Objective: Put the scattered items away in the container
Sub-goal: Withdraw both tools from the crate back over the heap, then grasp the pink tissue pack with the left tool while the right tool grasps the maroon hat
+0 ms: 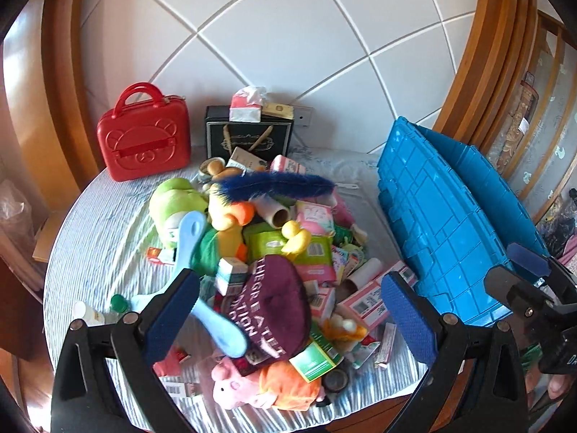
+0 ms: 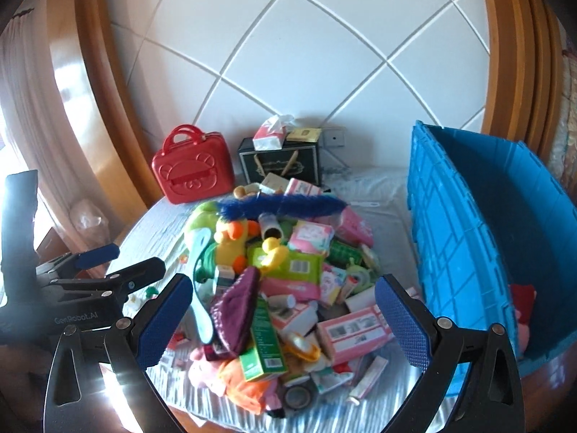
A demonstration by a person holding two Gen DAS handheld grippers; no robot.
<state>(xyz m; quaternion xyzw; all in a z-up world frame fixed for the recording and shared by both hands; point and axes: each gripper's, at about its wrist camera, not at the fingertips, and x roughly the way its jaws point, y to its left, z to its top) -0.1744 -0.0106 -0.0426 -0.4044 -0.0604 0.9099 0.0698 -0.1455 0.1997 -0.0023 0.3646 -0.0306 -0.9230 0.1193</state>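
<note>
A heap of scattered items lies on a striped cover (image 1: 108, 216): a maroon cap (image 1: 277, 306), a light blue brush (image 1: 212, 321), a yellow duck plush (image 1: 230, 216), a fluffy blue feather (image 1: 277, 182), a pink pig plush (image 1: 230, 386), and several pink and green boxes. A blue crate (image 2: 468, 238) stands open at the right with a red and pink item (image 2: 523, 303) inside. My left gripper (image 1: 290, 319) hovers open above the cap and holds nothing. My right gripper (image 2: 285, 319) is open over the heap's near side, empty, and the left gripper (image 2: 139, 256) shows at its left.
A red bear-embossed case (image 1: 144, 140) and a black gift bag (image 1: 249, 137) with a tissue pack (image 1: 247, 104) on top stand against the white tiled wall. Wooden frames curve at both sides. A small green-capped bottle (image 1: 119, 303) lies left of the heap.
</note>
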